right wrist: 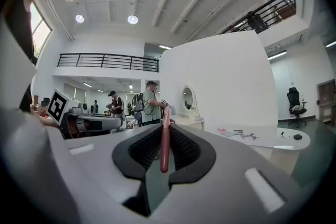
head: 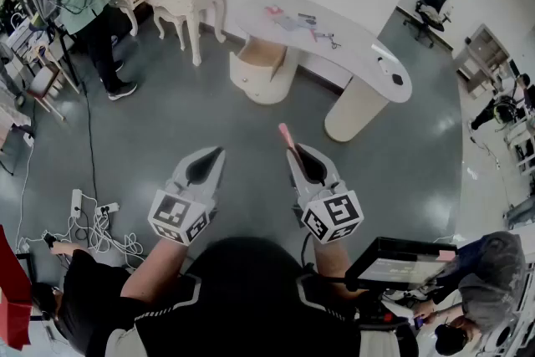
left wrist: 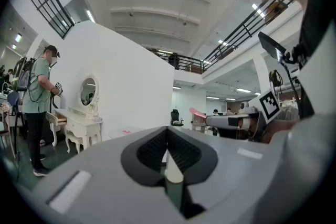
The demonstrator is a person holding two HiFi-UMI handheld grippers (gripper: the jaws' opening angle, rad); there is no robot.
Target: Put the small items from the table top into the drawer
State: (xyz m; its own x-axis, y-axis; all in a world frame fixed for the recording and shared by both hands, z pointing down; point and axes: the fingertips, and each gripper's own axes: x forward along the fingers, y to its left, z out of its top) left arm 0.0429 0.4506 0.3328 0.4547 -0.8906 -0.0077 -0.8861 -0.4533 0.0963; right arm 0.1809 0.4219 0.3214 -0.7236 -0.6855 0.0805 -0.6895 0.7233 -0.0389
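A person stands on a grey floor, well apart from a white curved table (head: 355, 46), holding a gripper in each hand at waist height. The right gripper (head: 294, 150) has its jaws closed on a slim pink stick (head: 286, 135), which is flat, narrow and rounded at the near end. It stands nearly upright between the ribbed black pads and pokes out past the jaw tips. The left gripper (head: 218, 154) also has its jaws together. Its own view shows a pale slim piece (left wrist: 172, 168) pinched between the pads, though only the near end shows and I cannot tell what it is. Across the room, an open drawer (head: 261, 56) juts out from the pedestal under the table's left end, and a scatter of small items (head: 294, 21) lies on the table top above it. This looks like the carrying step, with something already picked up and not yet delivered. The next move probably calls for walking to the table, bringing the right gripper over the drawer's opening, lowering it and parting the jaws so the stick drops inside. With more pieces on the table top, the task seems far from finished. Other people work at the edges of the room.
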